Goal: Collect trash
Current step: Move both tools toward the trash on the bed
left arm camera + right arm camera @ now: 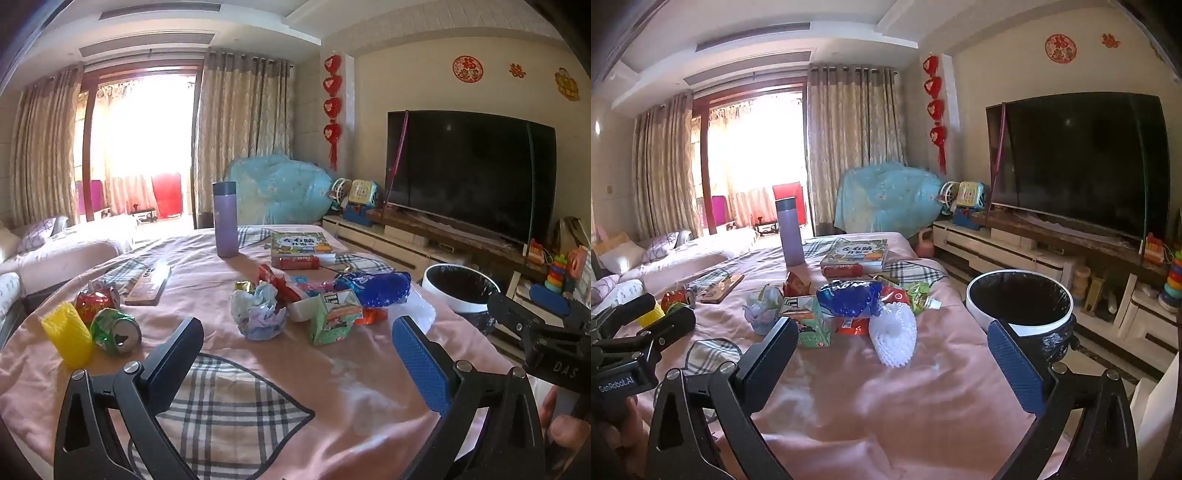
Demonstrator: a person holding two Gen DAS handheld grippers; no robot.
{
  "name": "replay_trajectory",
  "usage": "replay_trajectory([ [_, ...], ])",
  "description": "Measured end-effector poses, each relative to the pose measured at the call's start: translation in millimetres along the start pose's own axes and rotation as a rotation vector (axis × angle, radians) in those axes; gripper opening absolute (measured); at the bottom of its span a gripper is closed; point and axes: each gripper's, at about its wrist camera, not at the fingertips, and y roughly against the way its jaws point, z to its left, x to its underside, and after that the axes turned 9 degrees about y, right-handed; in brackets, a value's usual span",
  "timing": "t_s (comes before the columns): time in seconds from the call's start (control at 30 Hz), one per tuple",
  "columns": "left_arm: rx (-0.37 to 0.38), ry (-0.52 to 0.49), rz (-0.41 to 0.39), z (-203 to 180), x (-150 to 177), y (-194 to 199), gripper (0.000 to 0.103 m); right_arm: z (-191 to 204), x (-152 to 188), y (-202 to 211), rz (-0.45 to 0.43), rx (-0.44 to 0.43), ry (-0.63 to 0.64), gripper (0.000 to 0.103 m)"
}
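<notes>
Ahead of the left gripper point(297, 341), jaws wide and empty, crumpled paper point(258, 312) and green carton point(334, 317) on pink cloth point(351, 369), from the right wrist, right gripper point(892, 354) spread wide, white foam net point(894, 338) between its fingers untouched, bin point(1019, 299) beyond its right finger

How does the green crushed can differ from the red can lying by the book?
The green can is crumpled and dented; the red can looks uncrushed. The green can lies near the left gripper beside yellow foam netting; the red can lies far back against the book. Both lie on their sides.
</notes>
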Motion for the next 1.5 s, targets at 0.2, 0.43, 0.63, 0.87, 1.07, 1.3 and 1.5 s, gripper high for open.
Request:
replay_trajectory([
  [0.2,-0.003,-0.005,0.001,3,-2,-1,0.102,0,1,2,0.009,-0.009,-0.001,0.103],
  [0.43,-0.010,-0.008,0.006,-1,5,-1,0.102,0,3,-4,0.022,-0.016,-0.021,0.103],
  [0.63,-0.011,-0.009,0.007,-2,6,-1,0.102,-4,4,-5,0.025,-0.023,-0.029,0.103],
  [0.87,-0.013,-0.008,0.010,-3,7,-2,0.102,-4,6,-7,0.029,-0.029,-0.031,0.103],
  [1.07,-0.010,0.001,0.029,0,9,-7,0.102,-3,8,-8,0.039,-0.034,-0.032,0.103],
  [1.3,-0.005,-0.004,0.047,-2,10,-11,0.102,-6,10,-11,0.061,-0.044,-0.043,0.103],
  [1.5,-0.001,-0.006,0.073,-4,13,-18,0.102,-13,12,-17,0.079,-0.050,-0.055,0.103],
])
